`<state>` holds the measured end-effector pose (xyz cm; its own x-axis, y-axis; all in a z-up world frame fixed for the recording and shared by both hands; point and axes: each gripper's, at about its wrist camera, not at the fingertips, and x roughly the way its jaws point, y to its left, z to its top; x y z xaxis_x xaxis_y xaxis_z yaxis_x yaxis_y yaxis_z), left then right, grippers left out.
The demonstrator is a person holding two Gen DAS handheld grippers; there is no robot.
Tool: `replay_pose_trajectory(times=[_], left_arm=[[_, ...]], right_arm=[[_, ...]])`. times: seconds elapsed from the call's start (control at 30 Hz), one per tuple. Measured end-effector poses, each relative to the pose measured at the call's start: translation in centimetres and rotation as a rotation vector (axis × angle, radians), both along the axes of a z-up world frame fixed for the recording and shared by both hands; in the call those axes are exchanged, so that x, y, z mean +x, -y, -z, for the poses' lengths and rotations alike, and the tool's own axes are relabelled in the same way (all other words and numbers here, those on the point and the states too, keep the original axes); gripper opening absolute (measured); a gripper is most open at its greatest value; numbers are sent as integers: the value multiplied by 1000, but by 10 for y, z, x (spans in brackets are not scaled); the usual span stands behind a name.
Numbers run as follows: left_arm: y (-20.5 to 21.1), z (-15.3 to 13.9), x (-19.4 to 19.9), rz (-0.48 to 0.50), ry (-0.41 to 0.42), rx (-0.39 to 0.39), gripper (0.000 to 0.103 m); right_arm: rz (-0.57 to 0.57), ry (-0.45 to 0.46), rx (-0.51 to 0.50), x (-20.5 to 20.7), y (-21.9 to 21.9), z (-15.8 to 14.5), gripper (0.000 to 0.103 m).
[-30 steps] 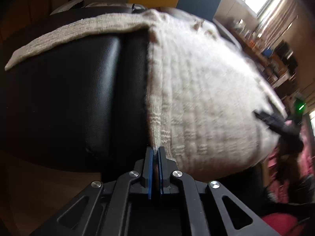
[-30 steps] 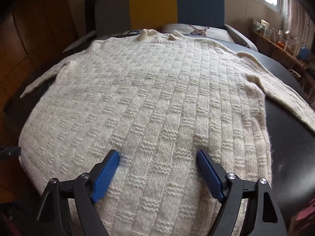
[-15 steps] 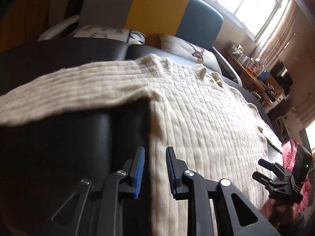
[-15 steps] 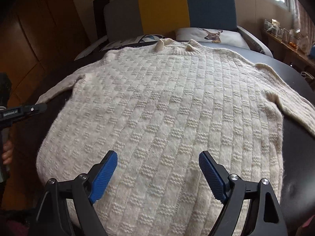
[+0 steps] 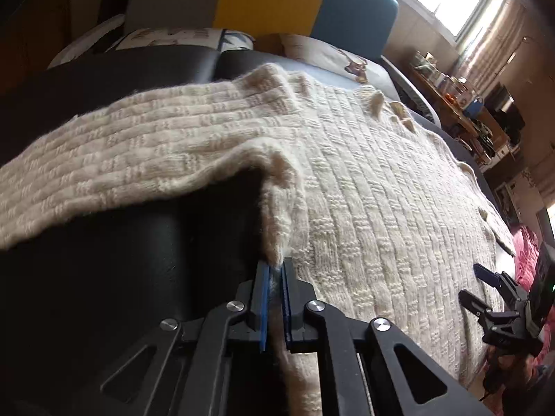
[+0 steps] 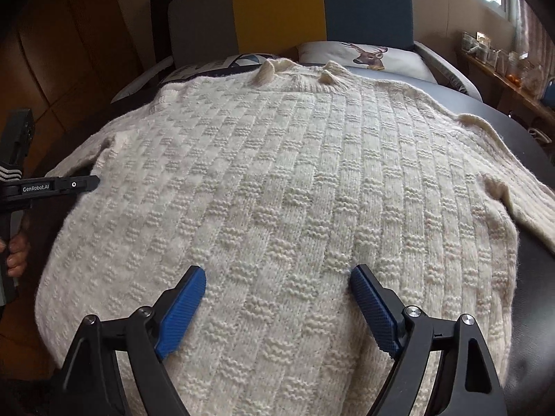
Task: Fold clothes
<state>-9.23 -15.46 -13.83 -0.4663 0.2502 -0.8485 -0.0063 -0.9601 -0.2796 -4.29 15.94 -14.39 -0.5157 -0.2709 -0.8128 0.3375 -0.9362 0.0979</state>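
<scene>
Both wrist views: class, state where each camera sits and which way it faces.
Left wrist: sits behind the left tongs, shut on the sweater side edge, facing along it towards the window.
Right wrist: sits behind the open right tongs over the hem, facing the collar; a hand shows.
Shared: the sweater, and each other's tongs.

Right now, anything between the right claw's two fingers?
Only the cream knit sweater shows between the open right claw fingers in the right wrist view; nothing else lies on that stretch, and nothing is pinched.
</scene>
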Motion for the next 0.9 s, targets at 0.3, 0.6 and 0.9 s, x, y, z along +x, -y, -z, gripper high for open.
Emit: replay_pose_trajectory(times=[0.3, 0.6, 0.9], left_arm=[[-29, -29, 3, -71, -59, 3, 13], [-120, -37, -12, 75, -85, -12, 18], [-232, -41, -30, 322, -156, -122, 18]], right_arm=[[-12, -14, 9, -9, 3, 5, 101], [73, 108, -326, -15, -51, -8, 100], [681, -87, -724, 28, -299, -33, 89]])
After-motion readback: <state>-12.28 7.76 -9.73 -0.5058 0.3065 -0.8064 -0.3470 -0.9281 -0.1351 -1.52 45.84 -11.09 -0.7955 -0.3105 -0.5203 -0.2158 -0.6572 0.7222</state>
